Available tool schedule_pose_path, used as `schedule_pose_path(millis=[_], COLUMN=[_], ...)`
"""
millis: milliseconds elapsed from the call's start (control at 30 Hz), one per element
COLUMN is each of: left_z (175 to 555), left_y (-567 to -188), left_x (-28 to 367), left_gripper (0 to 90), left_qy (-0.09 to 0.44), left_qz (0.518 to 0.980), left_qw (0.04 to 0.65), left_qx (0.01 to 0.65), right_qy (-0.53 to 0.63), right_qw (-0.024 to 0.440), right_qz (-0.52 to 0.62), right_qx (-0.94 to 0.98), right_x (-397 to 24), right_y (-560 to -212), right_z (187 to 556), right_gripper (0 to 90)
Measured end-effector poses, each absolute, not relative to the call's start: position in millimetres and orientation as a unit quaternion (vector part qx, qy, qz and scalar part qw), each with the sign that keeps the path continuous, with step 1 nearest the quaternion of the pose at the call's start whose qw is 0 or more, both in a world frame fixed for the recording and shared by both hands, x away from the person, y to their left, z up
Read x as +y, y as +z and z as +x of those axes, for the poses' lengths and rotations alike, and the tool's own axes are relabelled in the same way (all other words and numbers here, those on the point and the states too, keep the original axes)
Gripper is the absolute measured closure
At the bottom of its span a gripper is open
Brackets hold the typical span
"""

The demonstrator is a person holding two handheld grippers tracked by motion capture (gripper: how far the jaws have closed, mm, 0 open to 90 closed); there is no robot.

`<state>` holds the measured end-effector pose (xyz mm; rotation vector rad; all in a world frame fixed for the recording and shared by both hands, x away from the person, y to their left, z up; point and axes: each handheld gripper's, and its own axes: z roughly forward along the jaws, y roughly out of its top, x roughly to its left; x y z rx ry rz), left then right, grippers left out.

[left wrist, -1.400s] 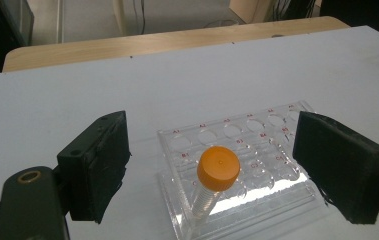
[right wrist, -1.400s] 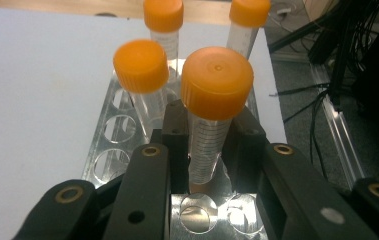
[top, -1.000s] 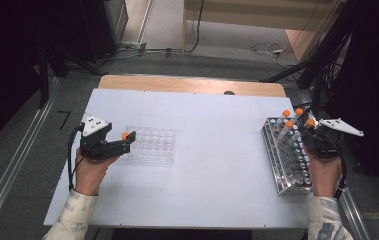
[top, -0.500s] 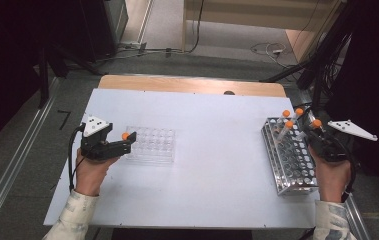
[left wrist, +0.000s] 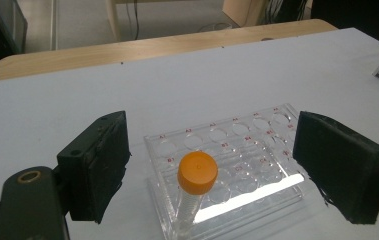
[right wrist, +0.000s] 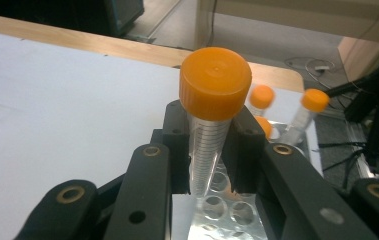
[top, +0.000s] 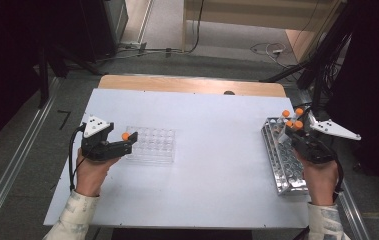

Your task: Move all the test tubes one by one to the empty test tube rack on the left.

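A clear plastic rack (top: 153, 145) lies at the table's left, with one orange-capped tube (top: 125, 135) upright at its near-left corner. My left gripper (top: 129, 141) is open, and its wide-apart pads stand on either side of that tube (left wrist: 197, 172) without touching it. At the right, my right gripper (top: 291, 129) is shut on another orange-capped tube (right wrist: 214, 85) and holds it upright just above the metal rack (top: 282, 162). Several more capped tubes (right wrist: 314, 100) stand at that rack's far end.
The white tabletop (top: 217, 150) stretches wide between the two racks. A wooden strip (top: 192, 84) runs along the table's far edge. The metal rack (right wrist: 222, 210) lies close to the table's right edge, with dark stands and cables beyond it.
My right hand has shifted a little and risen slightly with the tube in its jaws. The left hand and its gripper have stayed where they were.
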<state>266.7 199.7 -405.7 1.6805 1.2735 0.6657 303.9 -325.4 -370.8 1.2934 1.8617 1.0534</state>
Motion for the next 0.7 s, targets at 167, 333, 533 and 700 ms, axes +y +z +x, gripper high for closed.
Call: schedule_pose_path(millis=[167, 333, 533, 700], left_z=[265, 263, 262, 260], left_y=[-404, -403, -403, -402], left_x=[196, 191, 183, 176], left_gripper=[15.2, 15.2, 15.2, 15.2], left_qy=[0.268, 0.268, 0.264, 0.261], left_qz=[0.683, 0.687, 0.695, 0.701], left_qw=[0.452, 0.453, 0.454, 0.457], left_qx=[0.508, 0.502, 0.492, 0.482], right_qy=[0.4, 0.402, 0.401, 0.403], right_qw=[0.297, 0.278, 0.257, 0.242], right_qz=[0.468, 0.456, 0.438, 0.42], right_qx=[0.73, 0.744, 0.762, 0.776], right_x=[-305, -294, -278, -263], right_y=[-375, -382, -392, -397], right_z=[303, 305, 307, 304], right_gripper=[72.2, 72.2, 72.2, 72.2])
